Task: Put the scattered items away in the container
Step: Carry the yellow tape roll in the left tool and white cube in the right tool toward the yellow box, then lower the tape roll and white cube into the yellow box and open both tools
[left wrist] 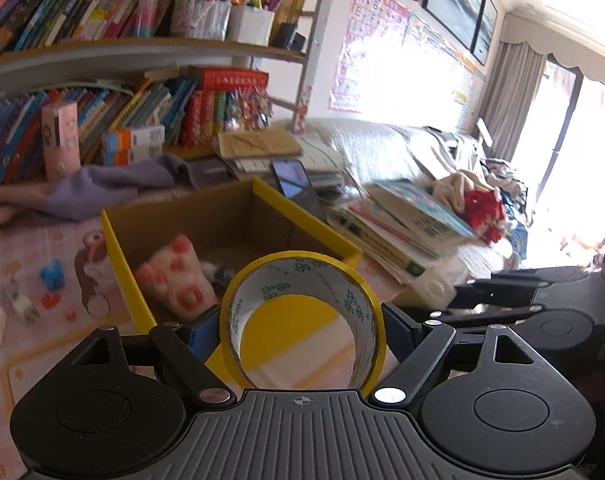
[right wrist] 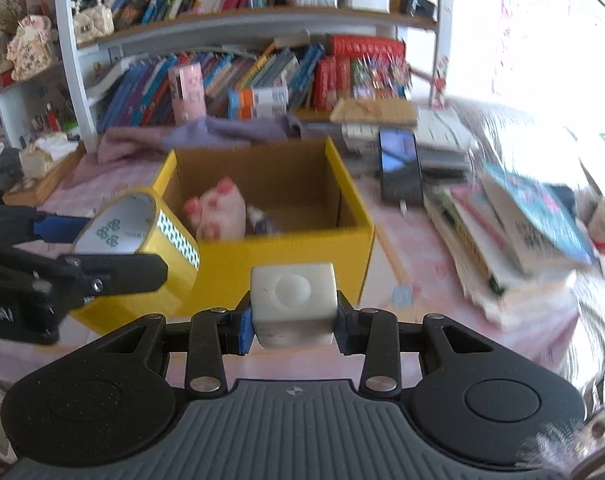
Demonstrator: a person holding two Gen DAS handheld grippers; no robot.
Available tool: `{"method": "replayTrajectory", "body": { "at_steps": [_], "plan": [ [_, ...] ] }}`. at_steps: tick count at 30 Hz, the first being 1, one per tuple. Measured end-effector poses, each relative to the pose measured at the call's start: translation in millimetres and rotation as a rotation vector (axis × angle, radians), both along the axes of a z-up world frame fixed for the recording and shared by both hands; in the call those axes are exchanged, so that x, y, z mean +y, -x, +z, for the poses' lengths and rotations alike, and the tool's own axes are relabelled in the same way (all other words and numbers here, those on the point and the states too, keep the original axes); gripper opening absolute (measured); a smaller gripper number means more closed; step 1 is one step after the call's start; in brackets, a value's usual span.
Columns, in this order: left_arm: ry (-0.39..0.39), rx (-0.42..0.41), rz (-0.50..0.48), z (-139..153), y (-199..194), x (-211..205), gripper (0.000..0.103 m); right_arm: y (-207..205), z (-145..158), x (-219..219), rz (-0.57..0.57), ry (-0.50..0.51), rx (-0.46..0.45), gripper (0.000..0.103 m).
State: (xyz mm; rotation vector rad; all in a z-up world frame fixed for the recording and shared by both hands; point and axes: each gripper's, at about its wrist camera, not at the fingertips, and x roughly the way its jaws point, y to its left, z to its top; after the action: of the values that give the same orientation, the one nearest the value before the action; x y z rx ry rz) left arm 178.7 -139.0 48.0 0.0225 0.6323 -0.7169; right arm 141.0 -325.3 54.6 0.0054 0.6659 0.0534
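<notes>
Near the yellow box's (right wrist: 290, 252) front rim, a tape roll (left wrist: 302, 320) is clamped in the wide-spread left tongs (left wrist: 302, 326) and a white cube (right wrist: 293, 300) in the narrow right tongs (right wrist: 292, 320), open interior beyond.

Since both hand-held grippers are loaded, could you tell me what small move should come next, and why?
Probably carry both forward over the yellow box and release: the left hand-held gripper grips a tape roll, the right hand-held gripper a white cube, both short of its opening.
</notes>
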Motion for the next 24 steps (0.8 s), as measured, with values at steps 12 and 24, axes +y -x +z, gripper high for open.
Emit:
{"method": "replayTrajectory", "body": {
  "at_steps": [12,24],
  "plan": [
    [-0.033,-0.047,0.132,12,-57,-17,0.084,-87,14,-21,0.129,-0.01,-0.064,0.035],
    [-0.19,-0.002,0.209,-26,-113,-42,0.084,-189,-15,-21,0.258,0.008,0.0,0.035]
  ]
}}
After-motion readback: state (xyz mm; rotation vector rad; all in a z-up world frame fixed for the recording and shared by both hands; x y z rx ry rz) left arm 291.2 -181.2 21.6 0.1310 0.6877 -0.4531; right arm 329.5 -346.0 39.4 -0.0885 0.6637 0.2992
